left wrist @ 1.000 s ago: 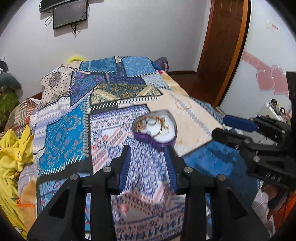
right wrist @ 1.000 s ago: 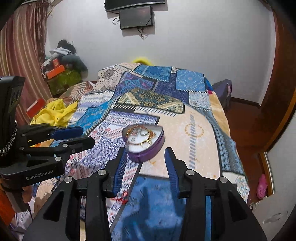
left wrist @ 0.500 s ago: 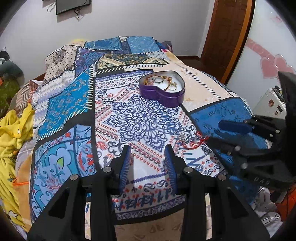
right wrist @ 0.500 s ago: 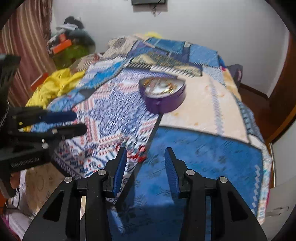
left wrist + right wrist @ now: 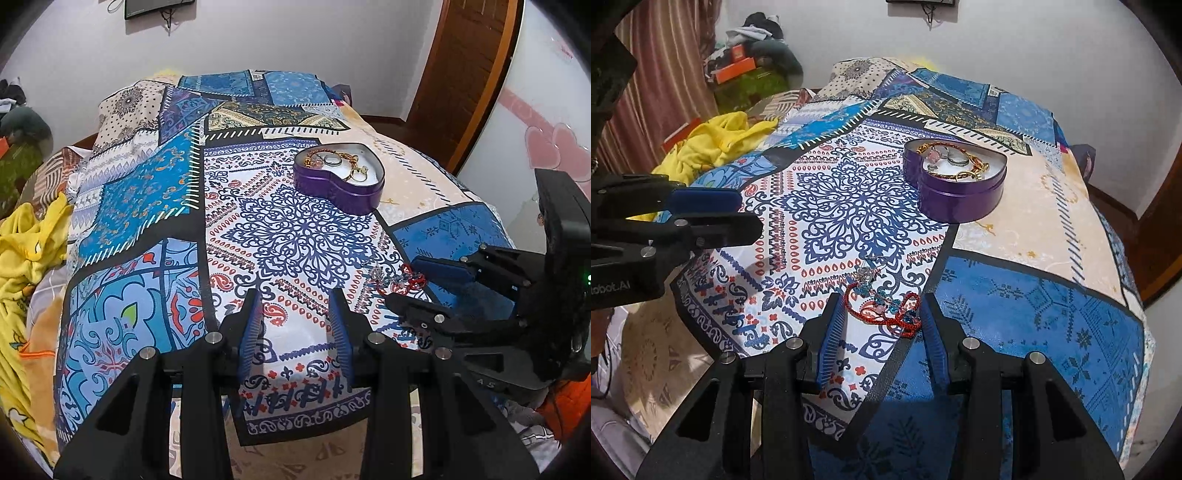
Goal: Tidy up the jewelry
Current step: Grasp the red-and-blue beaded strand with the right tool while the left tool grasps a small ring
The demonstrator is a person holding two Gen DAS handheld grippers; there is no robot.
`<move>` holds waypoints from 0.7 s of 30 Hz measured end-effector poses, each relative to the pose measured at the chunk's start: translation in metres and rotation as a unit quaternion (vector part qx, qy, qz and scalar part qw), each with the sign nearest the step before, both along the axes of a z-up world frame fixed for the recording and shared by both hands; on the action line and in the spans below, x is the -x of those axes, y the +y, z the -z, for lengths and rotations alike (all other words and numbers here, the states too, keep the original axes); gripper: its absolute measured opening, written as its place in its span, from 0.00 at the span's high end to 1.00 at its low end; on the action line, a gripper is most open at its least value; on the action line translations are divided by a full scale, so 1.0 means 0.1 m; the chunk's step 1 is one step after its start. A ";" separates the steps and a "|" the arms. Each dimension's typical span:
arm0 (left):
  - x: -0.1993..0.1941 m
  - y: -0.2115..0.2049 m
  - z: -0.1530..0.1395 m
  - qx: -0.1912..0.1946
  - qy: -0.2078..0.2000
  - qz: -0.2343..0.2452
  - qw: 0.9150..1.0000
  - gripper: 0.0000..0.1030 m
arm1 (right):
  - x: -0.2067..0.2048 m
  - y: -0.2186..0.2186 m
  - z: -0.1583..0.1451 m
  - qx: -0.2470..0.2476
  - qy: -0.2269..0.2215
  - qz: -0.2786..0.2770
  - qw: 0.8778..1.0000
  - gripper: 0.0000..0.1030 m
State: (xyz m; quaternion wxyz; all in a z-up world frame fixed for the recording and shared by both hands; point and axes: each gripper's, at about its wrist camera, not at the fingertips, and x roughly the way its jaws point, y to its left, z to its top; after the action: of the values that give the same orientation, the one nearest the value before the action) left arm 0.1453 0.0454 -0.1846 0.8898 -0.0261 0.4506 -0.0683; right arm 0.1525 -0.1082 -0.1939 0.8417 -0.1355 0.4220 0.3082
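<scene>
A purple heart-shaped tin [image 5: 341, 181] stands open on the patterned bedspread, with gold chains and rings inside; it also shows in the right wrist view [image 5: 955, 184]. A red string bracelet with blue and clear beads [image 5: 884, 308] lies on the bedspread just ahead of my right gripper [image 5: 882, 317], which is open with its fingers on either side of it. The bracelet also shows in the left wrist view [image 5: 397, 278] by the right gripper's tips. My left gripper [image 5: 295, 314] is open and empty over the bedspread near the bed's front edge.
The patchwork bedspread [image 5: 155, 192] covers the whole bed. Yellow clothes [image 5: 26, 240] lie off the bed's left side. A wooden door [image 5: 469, 62] and a white panel with pink hearts [image 5: 554, 147] are at the right. Clutter [image 5: 750, 70] is stacked by the curtain.
Both grippers have dropped and tilted down toward the near end of the bed. The right gripper has closed in on the red bracelet, which now lies between its open fingers.
</scene>
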 end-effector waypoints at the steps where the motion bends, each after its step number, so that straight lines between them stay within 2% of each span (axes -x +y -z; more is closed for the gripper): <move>1: -0.01 -0.01 0.00 0.000 0.001 0.002 1.000 0.64 | 0.01 0.00 0.00 0.000 -0.002 0.000 1.000 0.64; 2: -0.01 -0.02 0.00 0.000 0.001 0.004 1.000 0.64 | 0.02 0.00 0.00 0.001 -0.006 -0.002 1.000 0.77; 4: -0.03 -0.04 0.00 0.002 0.001 0.010 1.000 0.64 | 0.03 0.00 0.00 -0.004 -0.003 -0.007 1.000 0.92; 12: -0.14 -0.25 0.02 0.014 0.003 0.048 0.999 0.64 | -0.01 -0.16 -0.09 -0.022 -0.013 0.029 0.999 0.93; 21: -0.33 -0.50 0.18 0.023 0.023 0.068 0.997 0.65 | -0.07 -0.38 -0.22 -0.036 -0.035 0.058 0.997 0.92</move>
State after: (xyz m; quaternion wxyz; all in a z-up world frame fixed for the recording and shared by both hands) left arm 0.1788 -0.0041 -0.2030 0.8716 -0.0173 0.4701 -0.1381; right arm 0.1597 -0.1460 -0.1717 0.8770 -0.0907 0.3877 0.2688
